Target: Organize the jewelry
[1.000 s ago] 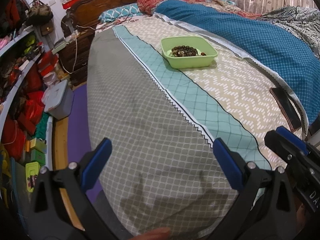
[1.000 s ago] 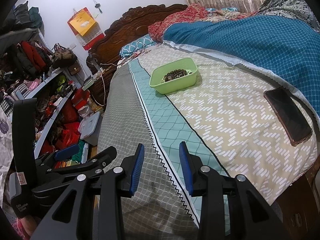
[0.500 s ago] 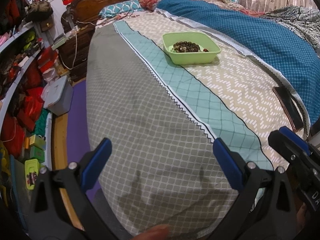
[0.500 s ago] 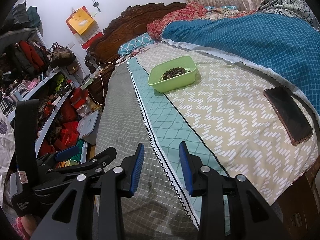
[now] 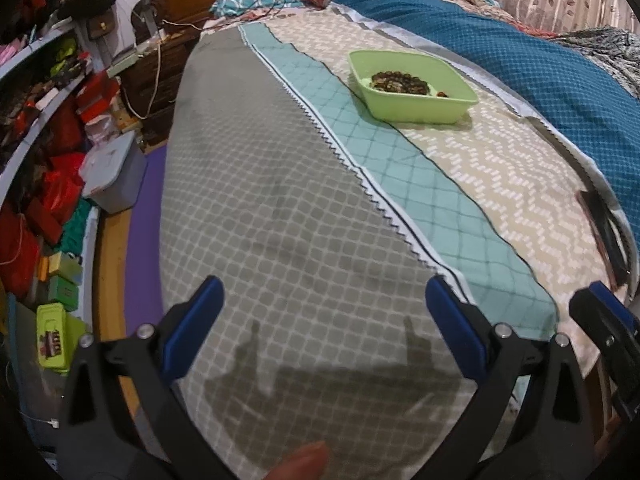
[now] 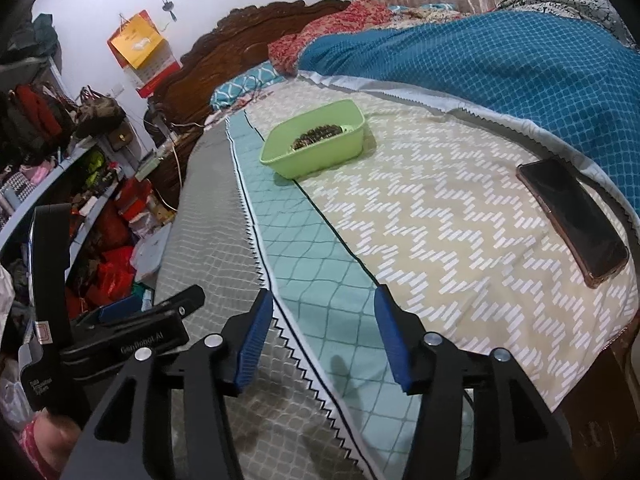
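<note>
Jewelry (image 5: 400, 81), a heap of dark beads, sits gathered in a green tub (image 6: 316, 156) on the bed (image 5: 280, 208), probably so pieces can be picked out. Left tongs (image 5: 320, 308) gape wide and right tongs (image 6: 320, 316) are partly spread, both empty and well short of it. A phone (image 6: 572, 216) lies aside; nothing blocks the way.
</note>
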The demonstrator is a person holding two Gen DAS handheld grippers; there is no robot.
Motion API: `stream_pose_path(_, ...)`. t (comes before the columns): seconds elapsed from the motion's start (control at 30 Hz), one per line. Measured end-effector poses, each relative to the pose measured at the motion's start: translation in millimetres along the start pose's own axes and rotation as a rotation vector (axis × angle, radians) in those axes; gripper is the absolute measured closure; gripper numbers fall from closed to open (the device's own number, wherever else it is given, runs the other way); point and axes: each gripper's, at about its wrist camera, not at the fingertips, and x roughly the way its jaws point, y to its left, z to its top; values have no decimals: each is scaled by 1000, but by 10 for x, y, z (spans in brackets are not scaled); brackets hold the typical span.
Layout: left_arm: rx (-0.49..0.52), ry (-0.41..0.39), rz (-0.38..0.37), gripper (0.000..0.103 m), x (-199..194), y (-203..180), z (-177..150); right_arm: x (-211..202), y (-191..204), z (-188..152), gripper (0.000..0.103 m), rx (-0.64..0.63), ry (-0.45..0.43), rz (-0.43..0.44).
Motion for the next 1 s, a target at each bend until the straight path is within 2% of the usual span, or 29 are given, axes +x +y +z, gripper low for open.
stream_pose_path(0.17,20,12,16,6,185,2,75,191,2,42,76,-3,35,-18)
stream_pose_path(0.43,25,10,7,6,376,-17,270,388,5,219,76,-22,39,-39)
stream_pose_path(0.7,34,4,9,6,436,-83,407,502,-33,317,76,-13,46,-35)
stream_pose_path(1.0,47,13,10,6,446,-159,400,512,-77,330,76,-6,46,-36)
